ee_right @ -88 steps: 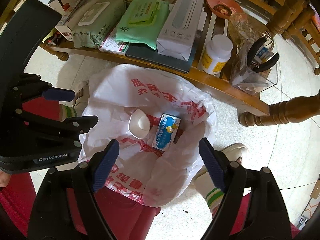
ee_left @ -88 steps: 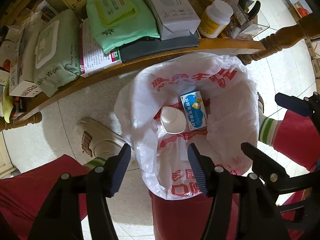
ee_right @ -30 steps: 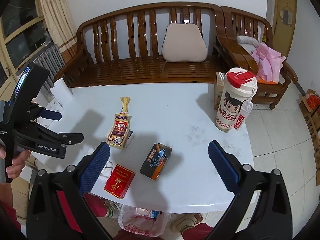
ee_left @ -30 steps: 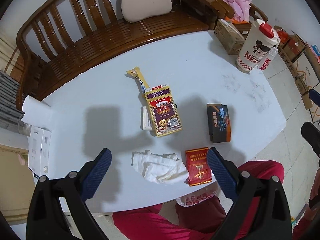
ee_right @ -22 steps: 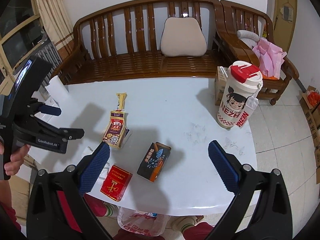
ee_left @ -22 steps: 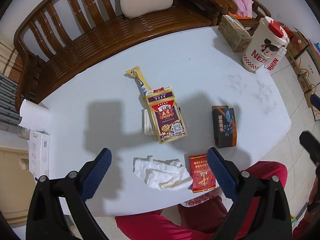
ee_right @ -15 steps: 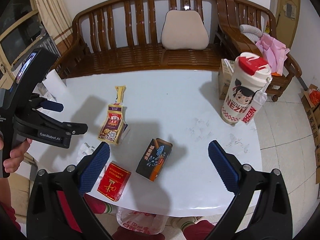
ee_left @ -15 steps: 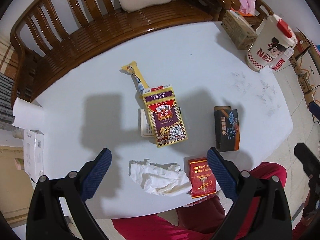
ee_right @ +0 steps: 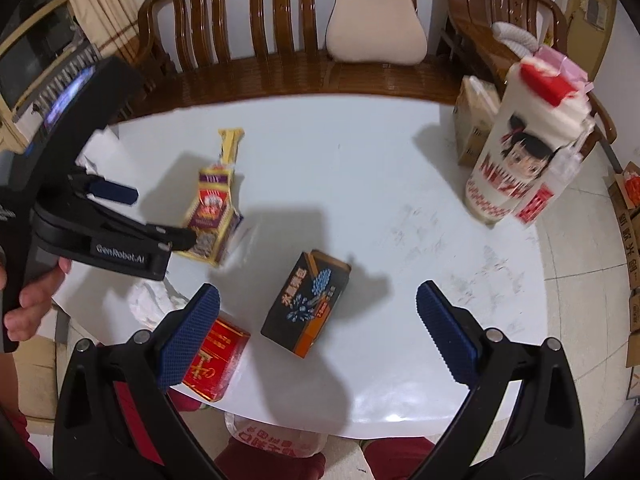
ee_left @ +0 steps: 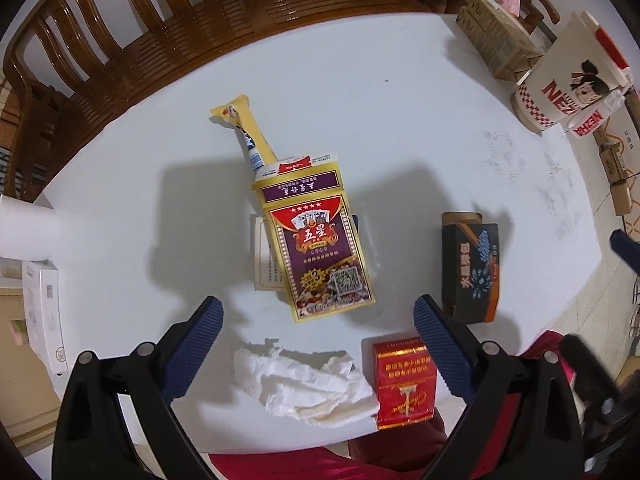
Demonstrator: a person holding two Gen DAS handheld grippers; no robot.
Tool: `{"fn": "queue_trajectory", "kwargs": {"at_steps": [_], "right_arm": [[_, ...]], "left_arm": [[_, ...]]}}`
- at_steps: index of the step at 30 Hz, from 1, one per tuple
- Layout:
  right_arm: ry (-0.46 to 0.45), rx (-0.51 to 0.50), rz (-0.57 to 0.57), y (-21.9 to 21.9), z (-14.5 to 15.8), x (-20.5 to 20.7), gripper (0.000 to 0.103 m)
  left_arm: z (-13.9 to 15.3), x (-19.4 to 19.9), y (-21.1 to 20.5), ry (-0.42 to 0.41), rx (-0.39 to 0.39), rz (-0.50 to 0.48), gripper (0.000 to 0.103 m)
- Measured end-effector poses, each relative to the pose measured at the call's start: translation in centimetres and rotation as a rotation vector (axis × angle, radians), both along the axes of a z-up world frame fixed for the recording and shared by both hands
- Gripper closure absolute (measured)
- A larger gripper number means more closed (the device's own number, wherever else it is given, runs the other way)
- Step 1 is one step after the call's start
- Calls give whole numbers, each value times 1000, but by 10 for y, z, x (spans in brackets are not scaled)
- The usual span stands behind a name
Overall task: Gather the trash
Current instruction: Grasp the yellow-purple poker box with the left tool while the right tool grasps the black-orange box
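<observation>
Both cameras have swung up from the bin bag to the table (ee_left: 400, 120). Left gripper (ee_left: 318, 344) and right gripper (ee_right: 318, 336) gape empty; lower-centre, crumpled tissue (ee_left: 308, 384) wants a centred, low pinch.

Smooth white table top (ee_left: 400, 120), faintly scuffed toward 2 o'clock. Printed card playing-card box (ee_left: 316, 248), glossy with gold edging; at 11 o'clock from it a shiny yellow film wrapper (ee_left: 244, 128). Crumpled soft white tissue (ee_left: 308, 384) at 6 o'clock. Glossy red card packet (ee_left: 402, 386); matt black card box (ee_right: 306, 304). Varnished brown wooden bench (ee_right: 260, 40) with a matt beige cloth cushion (ee_right: 376, 36). Dimpled blue rubbery pads (ee_right: 188, 340) on matt black plastic fingers
</observation>
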State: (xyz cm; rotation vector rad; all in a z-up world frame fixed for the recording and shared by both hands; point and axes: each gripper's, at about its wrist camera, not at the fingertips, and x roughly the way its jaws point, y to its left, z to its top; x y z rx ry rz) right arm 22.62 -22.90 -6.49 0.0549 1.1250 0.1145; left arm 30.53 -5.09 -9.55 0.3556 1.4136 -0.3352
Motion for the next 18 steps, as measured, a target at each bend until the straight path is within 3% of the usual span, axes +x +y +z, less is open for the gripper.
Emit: {"fn": "queue_trajectory", "kwargs": {"at_steps": [8,18], "right_arm": [[102,-8,-14,9,-57,17,7],[159,-43,-37,19,-100,25,7]], "left_arm": [[-30,15,-4,46,14,20,9],[-52,27,-3,59,30,36,9]]}}
